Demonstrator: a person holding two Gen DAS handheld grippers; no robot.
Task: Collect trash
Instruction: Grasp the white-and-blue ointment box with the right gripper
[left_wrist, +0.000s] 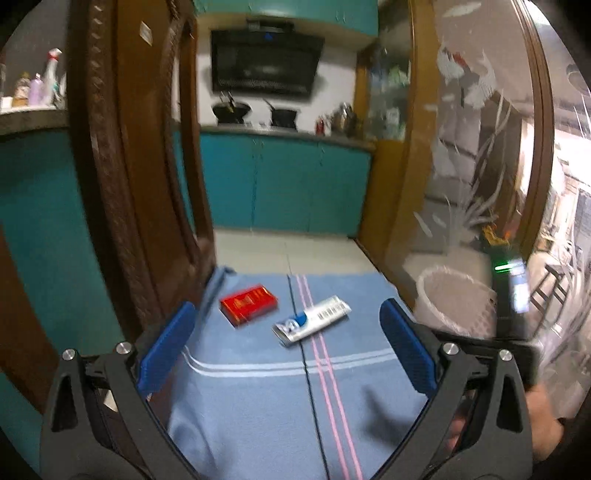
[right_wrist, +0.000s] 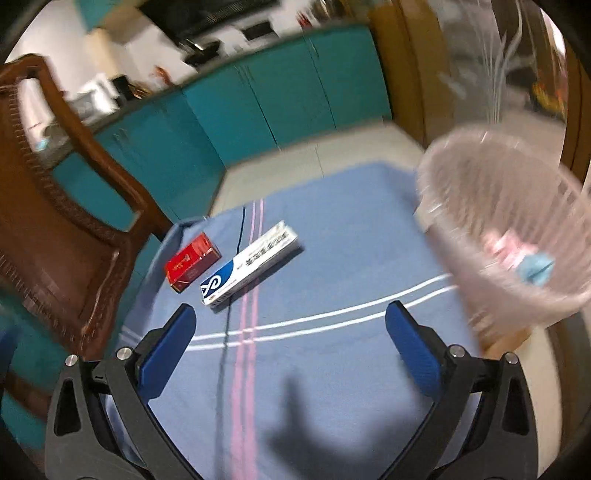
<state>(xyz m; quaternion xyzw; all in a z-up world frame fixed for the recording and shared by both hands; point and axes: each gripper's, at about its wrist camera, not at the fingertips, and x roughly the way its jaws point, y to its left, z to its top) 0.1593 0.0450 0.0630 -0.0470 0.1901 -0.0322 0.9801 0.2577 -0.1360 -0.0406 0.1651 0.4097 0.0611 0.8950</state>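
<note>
Plainly, two pieces of trash lie on the blue cloth of the table (right_wrist: 351, 229): a red box (right_wrist: 192, 263) and, just beside it on the side nearer the basket, a long white-and-blue carton (right_wrist: 251, 264). The two look close to touching at their near ends, though blur hides whether they do. The pale mesh basket (right_wrist: 517, 236) is at the table's right edge, well apart from both, and already has some pink and blue scraps inside.

Both claws are released, jaws spread wide, gripping nothing. The left claw (left_wrist: 288, 354) hovers over the cloth short of the carton; the right claw (right_wrist: 291, 350) hovers likewise, with the basket close by its right finger.

The risks, as I judge them:
- The box and carton lie so close that a jaw coming down on one may knock or drag the other, perhaps toward the table's far edge near the wooden chair (right_wrist: 55, 221).
- The carton is long and light; pinched near one end it may swing or slip out on the way to the basket.
- The basket looks light, and it is unclear how firmly it rests, so a bump from the right claw could tip it and spill its scraps.
- The loose cloth could bunch under a low finger and shift everything
</note>
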